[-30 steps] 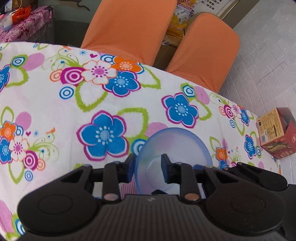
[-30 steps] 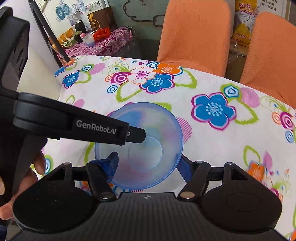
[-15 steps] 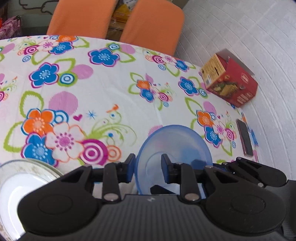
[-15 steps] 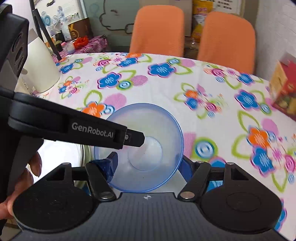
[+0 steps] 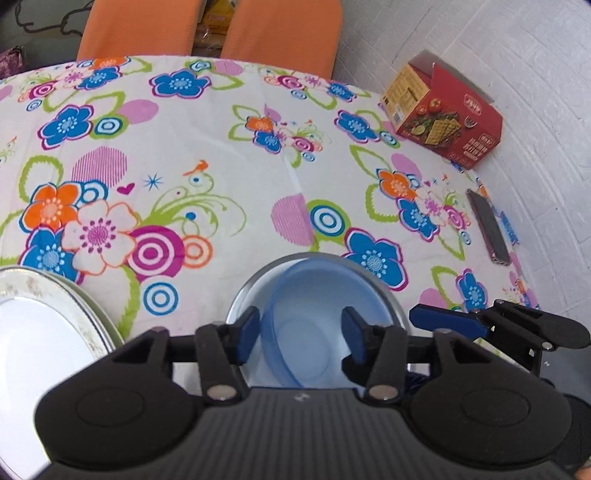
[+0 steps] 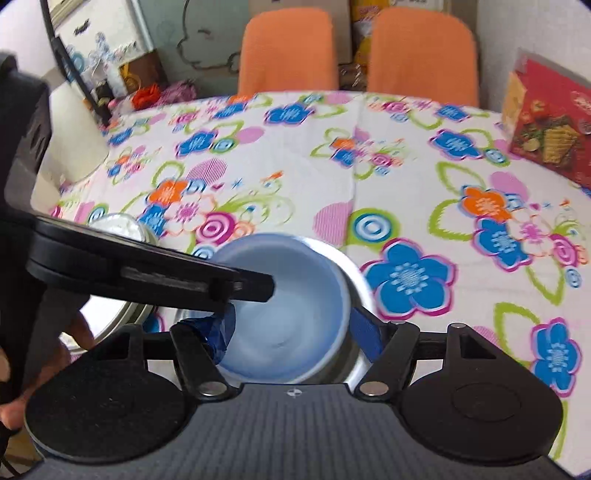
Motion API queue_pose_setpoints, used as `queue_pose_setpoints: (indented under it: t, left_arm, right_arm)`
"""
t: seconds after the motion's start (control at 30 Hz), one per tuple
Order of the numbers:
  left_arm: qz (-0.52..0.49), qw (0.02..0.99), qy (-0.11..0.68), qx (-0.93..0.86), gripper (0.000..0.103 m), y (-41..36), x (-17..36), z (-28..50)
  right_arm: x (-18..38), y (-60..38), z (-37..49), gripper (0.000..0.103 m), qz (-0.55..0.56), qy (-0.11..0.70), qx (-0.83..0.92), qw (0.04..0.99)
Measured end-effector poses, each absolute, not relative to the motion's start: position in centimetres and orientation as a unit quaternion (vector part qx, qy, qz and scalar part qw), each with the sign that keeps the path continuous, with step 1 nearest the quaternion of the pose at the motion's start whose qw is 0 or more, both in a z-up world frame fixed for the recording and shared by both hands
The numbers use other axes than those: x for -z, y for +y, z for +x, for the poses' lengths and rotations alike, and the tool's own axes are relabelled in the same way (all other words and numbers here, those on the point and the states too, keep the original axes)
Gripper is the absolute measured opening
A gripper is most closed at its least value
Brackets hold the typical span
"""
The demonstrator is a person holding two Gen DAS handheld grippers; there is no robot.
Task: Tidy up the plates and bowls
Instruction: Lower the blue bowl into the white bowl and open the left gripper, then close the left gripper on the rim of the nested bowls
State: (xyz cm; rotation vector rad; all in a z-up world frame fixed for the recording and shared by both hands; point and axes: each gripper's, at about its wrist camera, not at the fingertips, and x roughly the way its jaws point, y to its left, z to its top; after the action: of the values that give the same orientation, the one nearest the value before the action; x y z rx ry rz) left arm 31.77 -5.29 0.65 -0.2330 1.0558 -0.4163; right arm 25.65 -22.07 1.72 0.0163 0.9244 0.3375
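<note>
Fingertips of the left gripper (image 5: 301, 338) spread apart, gripping nothing: 1 blue pad just outside the near-left rim of the blue bowl (image 5: 314, 317), the other hanging inside the bowl, over its floor. Seen from the right wrist, only 1 black finger of that tool, reaching over the bowl's left rim, with a hand (image 6: 74, 332) partly visible behind it.

Right gripper (image 6: 293, 330) likewise wide apart, its 2 blue pads flanking the bowl in its own view. From the left wrist, just 1 of its fingers visible, lying just beside the rim of the metal bowl (image 5: 391, 299) and clear of the blue one.

Blue bowl translucent, upright, nested inside the metal bowl and sitting toward that bowl's right side, so more bare steel showing on the left.

Left of the bowls, near but apart, a white plate (image 5: 55, 282) with a speckled, silver-edged rim, flat on the table (image 5: 221, 147) under a bright floral cloth.

Further off on the right, a dark phone (image 5: 489, 229) lying flat near the table edge. Beyond it, a red cracker box (image 5: 443, 110) by the white wall.

At the far side, 2 orange chairs (image 5: 284, 29) pushed up to the table.
</note>
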Motion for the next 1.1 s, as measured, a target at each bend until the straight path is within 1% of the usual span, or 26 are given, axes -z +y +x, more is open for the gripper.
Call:
queue_pose_setpoints:
  t: [0.03,0.17,0.2,0.3,0.37,0.47,0.7,0.87,1.1]
  left_arm:
    - [-0.110,0.846,0.483,0.197,0.076,-5.0,-1.4,31.3]
    - [-0.087,0.897,0.396,0.175,0.088,-3.6,-4.5,28.4]
    - [-0.086,0.906,0.379,0.170,0.093,-3.3,-4.9,27.6]
    - [-0.084,0.923,0.343,0.153,0.100,-2.4,-4.9,25.5]
    - [-0.085,0.928,0.336,0.138,0.100,-2.1,-4.2,24.6]
    - [-0.073,0.925,0.348,0.131,0.100,-2.3,-2.8,24.7]
    - [-0.061,0.915,0.378,0.125,0.100,-3.0,-0.6,26.5]
    - [-0.053,0.914,0.385,0.116,0.100,-3.3,0.1,27.5]
    - [-0.044,0.914,0.387,0.111,0.100,-3.6,0.4,28.1]
  right_arm:
    - [-2.1,-22.7,25.3,0.055,0.016,0.433,-0.155,0.888]
    - [-3.4,-24.5,21.9,0.055,0.052,0.360,-0.142,0.921]
    - [-3.3,-24.5,20.9,0.055,0.059,0.343,-0.138,0.927]
    - [-2.3,-24.2,18.2,0.056,0.089,0.299,-0.121,0.942]
    - [-1.1,-24.0,17.1,0.056,0.121,0.282,-0.109,0.945]
    - [0.2,-23.8,17.1,0.056,0.149,0.287,-0.102,0.941]
    - [1.1,-24.5,18.8,0.057,0.136,0.313,-0.069,0.938]
    - [2.0,-24.3,20.0,0.057,0.132,0.333,-0.065,0.931]
    - [2.8,-24.3,21.6,0.057,0.154,0.364,-0.053,0.917]
